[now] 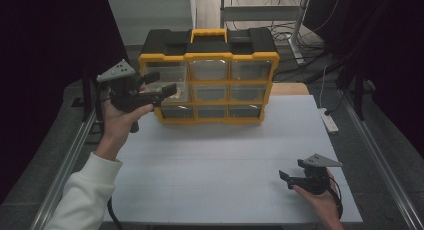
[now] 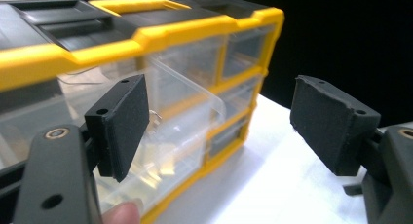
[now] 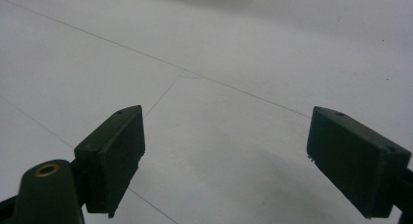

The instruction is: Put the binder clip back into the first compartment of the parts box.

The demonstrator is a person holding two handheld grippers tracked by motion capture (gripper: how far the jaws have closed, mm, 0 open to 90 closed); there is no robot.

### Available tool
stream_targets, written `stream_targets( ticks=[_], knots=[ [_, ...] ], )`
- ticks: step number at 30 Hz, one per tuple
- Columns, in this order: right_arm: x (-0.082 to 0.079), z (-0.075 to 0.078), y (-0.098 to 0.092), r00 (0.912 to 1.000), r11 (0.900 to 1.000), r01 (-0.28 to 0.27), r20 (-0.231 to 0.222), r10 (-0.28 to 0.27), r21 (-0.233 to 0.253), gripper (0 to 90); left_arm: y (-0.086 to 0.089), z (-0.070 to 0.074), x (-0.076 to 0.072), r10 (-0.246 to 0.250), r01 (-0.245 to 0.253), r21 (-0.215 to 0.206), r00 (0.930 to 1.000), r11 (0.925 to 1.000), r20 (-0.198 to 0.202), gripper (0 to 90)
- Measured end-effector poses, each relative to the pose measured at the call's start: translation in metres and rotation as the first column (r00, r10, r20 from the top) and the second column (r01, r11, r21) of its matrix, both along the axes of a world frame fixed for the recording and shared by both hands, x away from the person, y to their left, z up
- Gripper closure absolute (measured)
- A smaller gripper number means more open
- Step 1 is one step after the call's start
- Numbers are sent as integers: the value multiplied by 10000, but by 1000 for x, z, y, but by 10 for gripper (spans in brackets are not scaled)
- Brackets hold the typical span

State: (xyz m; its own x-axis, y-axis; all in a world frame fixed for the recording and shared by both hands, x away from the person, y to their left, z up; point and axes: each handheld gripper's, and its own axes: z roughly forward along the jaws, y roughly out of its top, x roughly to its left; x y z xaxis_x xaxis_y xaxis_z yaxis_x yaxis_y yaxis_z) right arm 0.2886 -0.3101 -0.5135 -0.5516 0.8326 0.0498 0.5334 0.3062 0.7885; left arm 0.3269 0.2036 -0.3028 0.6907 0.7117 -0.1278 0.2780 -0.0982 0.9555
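A yellow and black organizer box with clear drawers stands at the back of the white table. My left gripper is held up at the box's left front, open, with its jaws pointing at the left column of drawers. In the left gripper view, a clear drawer sticks partly out of the box behind my open left gripper, and nothing is held. Near the table's front right, my right gripper sits low and open. The right gripper view has this gripper empty over bare table.
A white power strip lies just off the table's right edge. Metal rails run along both sides. Cables and a metal frame stand behind the box. A wooden board shows behind the box's right side.
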Motion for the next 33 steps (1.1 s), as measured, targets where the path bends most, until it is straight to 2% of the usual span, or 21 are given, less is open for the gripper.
stream_targets(
  ticks=[5, 9, 12, 15, 19, 23, 26, 33],
  knots=[
    [0, 0, -1, 10000, 10000, 13, 31, -13, -3, 143, 0, -12, -18, -310, 310, -103, 9995, 9995, -37, 222],
    [0, 0, 0, 10000, 10000, -25, 48, 25, -37, 144, 4, -29, -34, -407, 404, -213, 9991, 9990, -146, 219],
    [0, 0, -1, 10000, 10000, -4, 34, 4, 12, 143, 6, -48, -44, -363, 357, -186, 9989, 9992, -293, 218],
    [1, -1, -1, 10000, 10000, -39, 6, 39, 86, 143, 5, -73, -53, 84, -90, -163, 9993, 9998, -365, 230],
    [0, 0, -1, 10000, 9998, 4, -6, -3, 174, 144, 5, -105, -57, -2, 7, 54, 9957, 10000, -931, 227],
    [1, 0, -3, 10000, 9993, -28, -12, 28, 382, 143, 9, -133, -60, 21, 0, 143, 9891, 9999, -1472, 221],
    [0, 0, -3, 10000, 9993, -52, 38, 50, 382, 143, 12, -151, -63, 205, -130, 423, 9833, 9990, -1809, 218],
    [0, 0, -3, 9998, 9991, -188, 105, 184, 390, 143, 11, -191, -70, 189, 39, 830, 9621, 9965, -2720, 214]
  ],
)
